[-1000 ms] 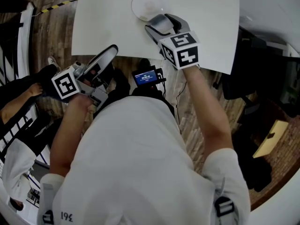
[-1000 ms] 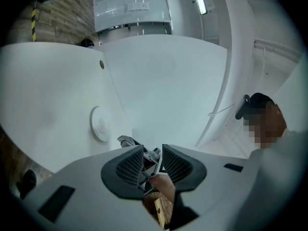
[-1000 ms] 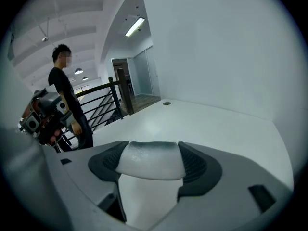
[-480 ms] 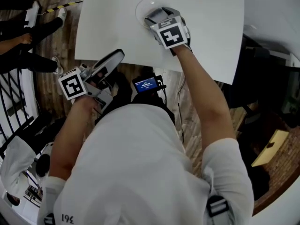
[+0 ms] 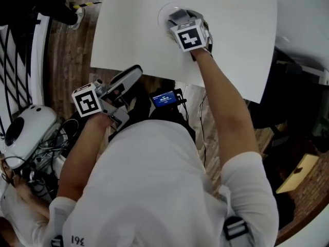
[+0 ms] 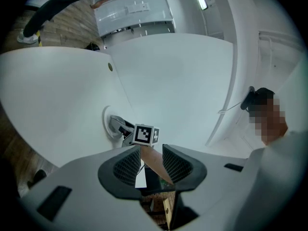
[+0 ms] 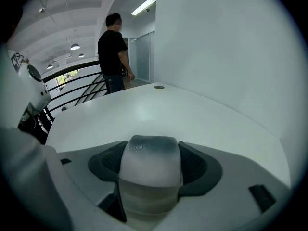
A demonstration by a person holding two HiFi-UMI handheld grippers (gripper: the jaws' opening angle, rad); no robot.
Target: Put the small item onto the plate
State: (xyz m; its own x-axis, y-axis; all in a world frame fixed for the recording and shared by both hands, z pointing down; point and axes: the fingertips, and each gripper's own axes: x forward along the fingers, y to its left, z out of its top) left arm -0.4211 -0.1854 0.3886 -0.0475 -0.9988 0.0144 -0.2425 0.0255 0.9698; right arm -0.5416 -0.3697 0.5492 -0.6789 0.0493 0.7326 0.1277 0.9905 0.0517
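Observation:
A round white plate (image 5: pixel 164 13) lies on the white table (image 5: pixel 231 40) at its far side. My right gripper (image 5: pixel 178 17) hovers over the plate, shut on the small item (image 7: pixel 149 162), a translucent whitish block that fills the gap between the jaws. The left gripper view shows the same plate (image 6: pixel 107 124) with the right gripper (image 6: pixel 121 127) above it. My left gripper (image 5: pixel 132 74) is held off the table, below its near edge, at the left. Its jaws stand slightly apart with nothing between them (image 6: pixel 151 159).
A small screen device (image 5: pixel 165 99) hangs at the person's chest, just past the table's near edge. A white machine and cables (image 5: pixel 24 131) sit on the wooden floor at the left. A person in black (image 7: pixel 113 57) stands by a railing beyond the table.
The right gripper has moved forward with the small item, from the plate's near rim to over the plate. The left gripper has stayed near the table's edge.

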